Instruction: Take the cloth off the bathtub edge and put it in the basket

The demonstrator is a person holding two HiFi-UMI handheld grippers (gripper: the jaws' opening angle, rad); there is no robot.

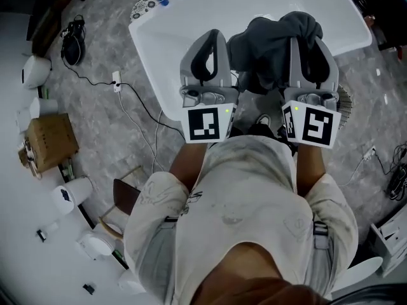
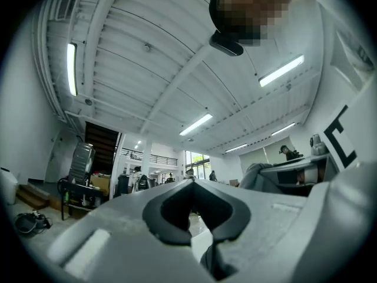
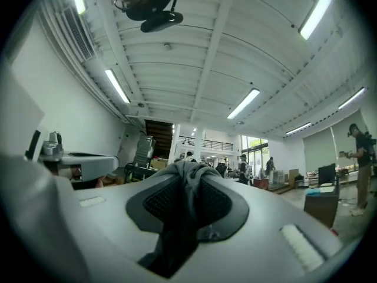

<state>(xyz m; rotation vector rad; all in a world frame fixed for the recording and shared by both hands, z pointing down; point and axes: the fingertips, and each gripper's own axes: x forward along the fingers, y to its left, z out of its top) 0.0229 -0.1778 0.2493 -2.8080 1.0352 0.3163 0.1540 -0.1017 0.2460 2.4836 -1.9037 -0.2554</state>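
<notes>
Well, the cloth (image 1: pixel 275 33) was off the bathtub (image 1: pixel 191 24) edge and up in the air, bunched into a dark grey heap above the white tub. My right tool (image 3: pixel 187 174) was clenched on it. In the right gripper view a fold of fabric ran up between the ribbed pads and spilled over the tips. The pinch was deep rather than on a corner, which I judged was why the bundle sat compact and did not trail.

My left tool (image 2: pixel 191 184) had its jaws drawn together at the tips, with nothing that I could see pinched in the opening between the pads. I could not identify a dark patch low down near their base. It sat just left of the right tool, both pointing away from me at about the same height. The heap lay between them, leaning on the right one's far end. I took the left for a guard beside the load rather than a second grip.

A woven-looking edge showed just right of the right tool, but I could not say it was the basket. By my reckoning the lift was done, and the carry and drop remained. The right pinch should hold until the cloth was over the basket.
</notes>
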